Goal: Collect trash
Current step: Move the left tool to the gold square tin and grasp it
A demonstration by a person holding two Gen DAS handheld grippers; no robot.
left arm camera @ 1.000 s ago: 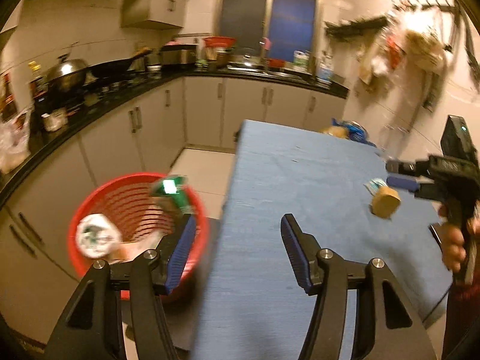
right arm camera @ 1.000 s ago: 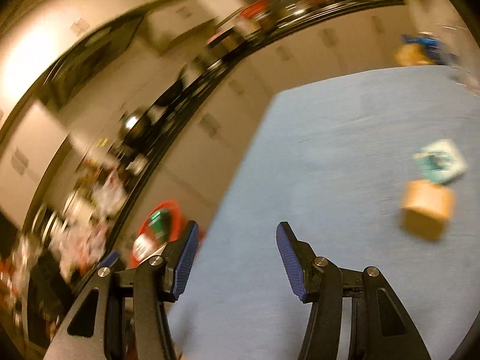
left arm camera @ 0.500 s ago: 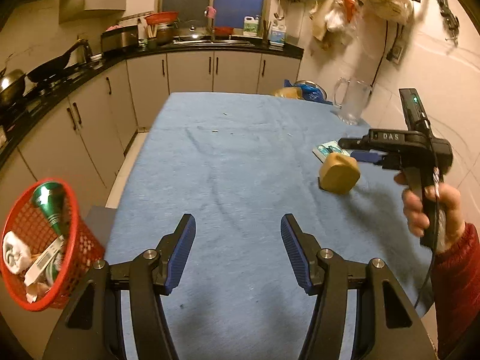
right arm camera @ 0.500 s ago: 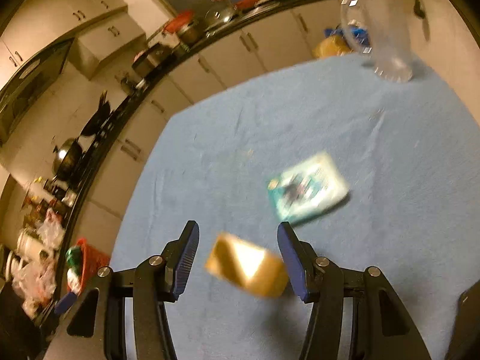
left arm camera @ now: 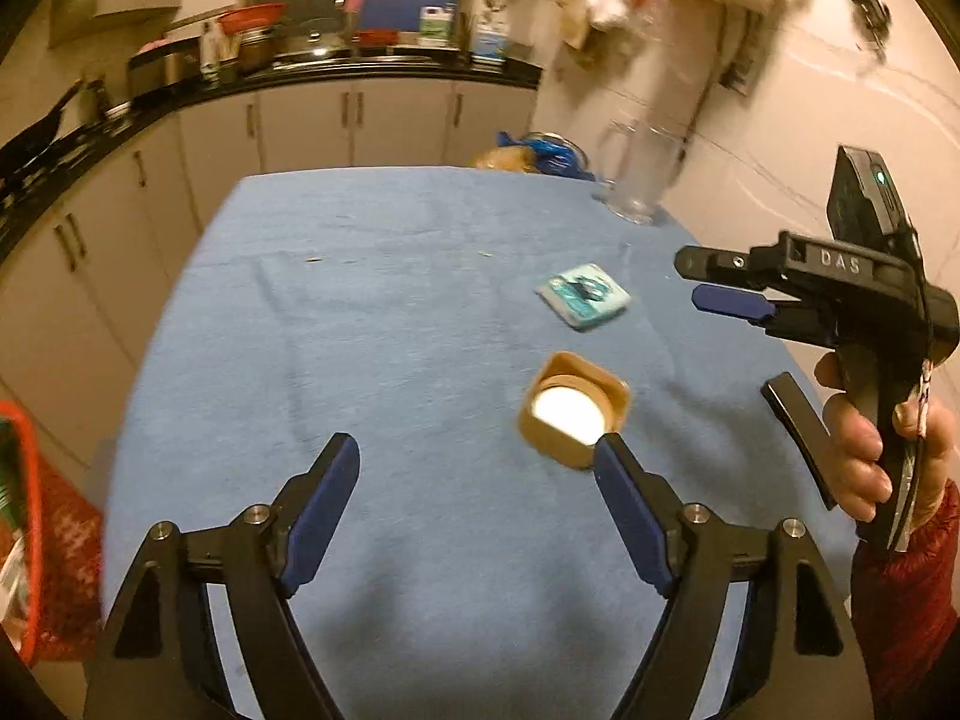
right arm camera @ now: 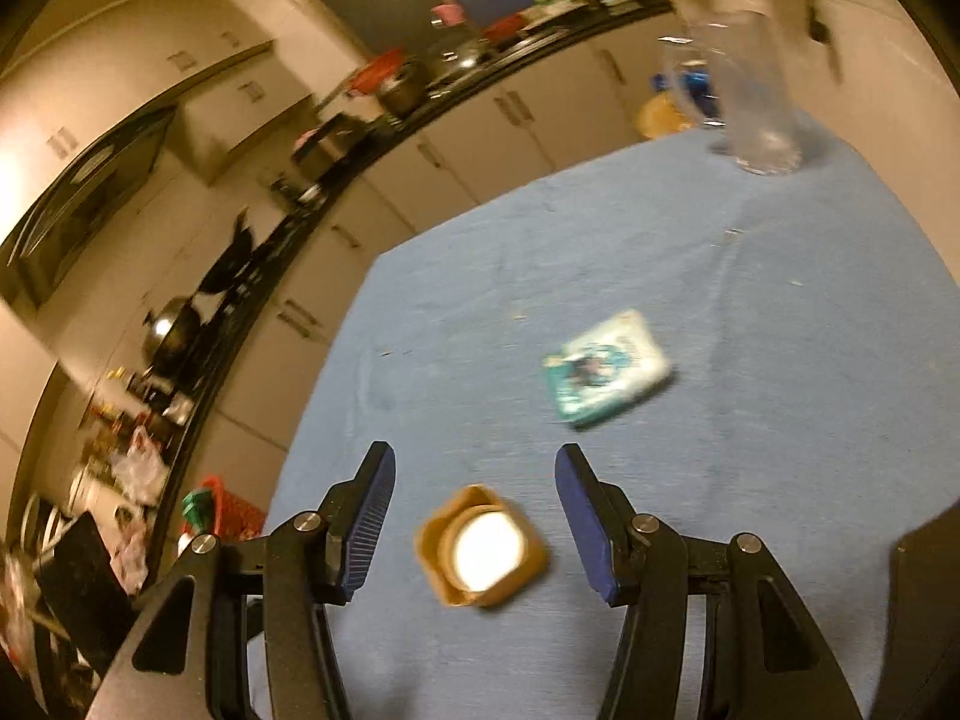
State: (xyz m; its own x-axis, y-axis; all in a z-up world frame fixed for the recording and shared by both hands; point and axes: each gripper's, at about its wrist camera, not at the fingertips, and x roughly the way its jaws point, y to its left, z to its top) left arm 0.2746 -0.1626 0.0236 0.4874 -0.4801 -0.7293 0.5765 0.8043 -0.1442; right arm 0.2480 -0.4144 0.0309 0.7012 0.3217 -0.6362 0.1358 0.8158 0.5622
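Red basket had slid off to the far left edge of my left view, bits of collected trash still in it, so I'd swung away from the drop and back over the table. Left tool was empty w/ jaws opening, wider than half a sec before; nothing between them, though the brown square tub, upright w/ a pale round inside, sat on the blue cloth just past its right tip. Teal packet lay flat further back, near the tub but apart. Right tool was parted, gripping nothing, and had closed in: the tub now sat between its fingers, untouched. Looked like two pieces left; tub next, prob. for the right.
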